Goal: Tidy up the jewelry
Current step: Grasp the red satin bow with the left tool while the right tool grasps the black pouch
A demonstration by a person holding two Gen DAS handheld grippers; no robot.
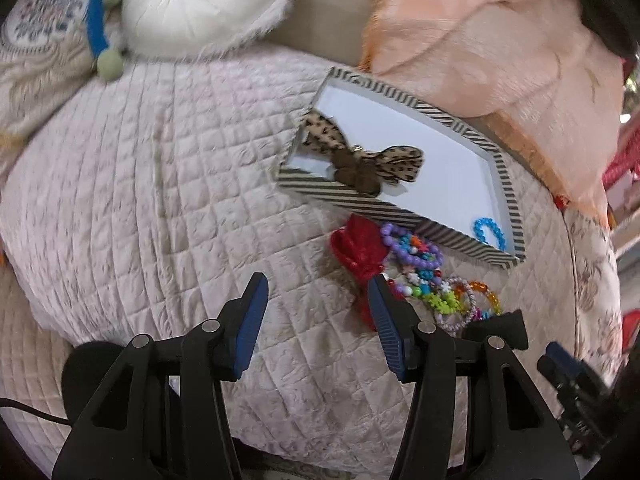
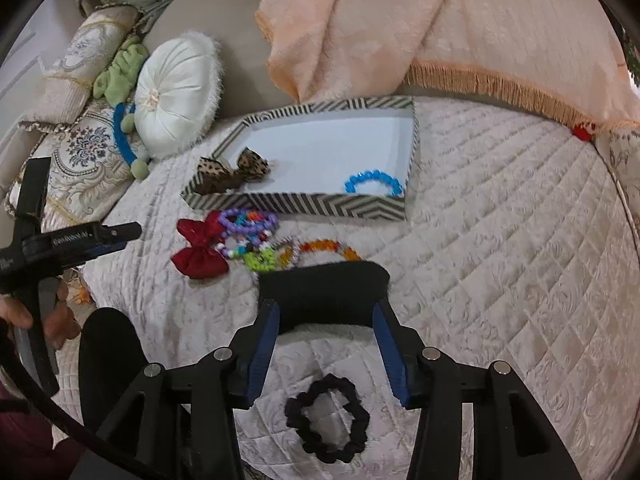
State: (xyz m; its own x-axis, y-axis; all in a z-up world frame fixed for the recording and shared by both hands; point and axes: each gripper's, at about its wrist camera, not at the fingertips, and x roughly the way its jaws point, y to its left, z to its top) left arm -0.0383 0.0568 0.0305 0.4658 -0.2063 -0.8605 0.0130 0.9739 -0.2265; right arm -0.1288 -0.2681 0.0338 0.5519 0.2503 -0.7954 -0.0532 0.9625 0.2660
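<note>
Black band (image 2: 324, 296) spans right gripper (image 2: 325, 322) fingers (image 2: 267, 336), gripped.

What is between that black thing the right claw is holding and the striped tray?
The pile of beaded bracelets and the red bow lie between the black foam block, held in the right gripper, and the striped tray.

The left claw (image 1: 318, 300) hangs empty with jaws wide, while the right claw (image 2: 325, 312) grips something black.

Bare quilt (image 2: 500, 240) right of tray (image 2: 320, 204), beads (image 2: 256, 240) crowding front
</note>
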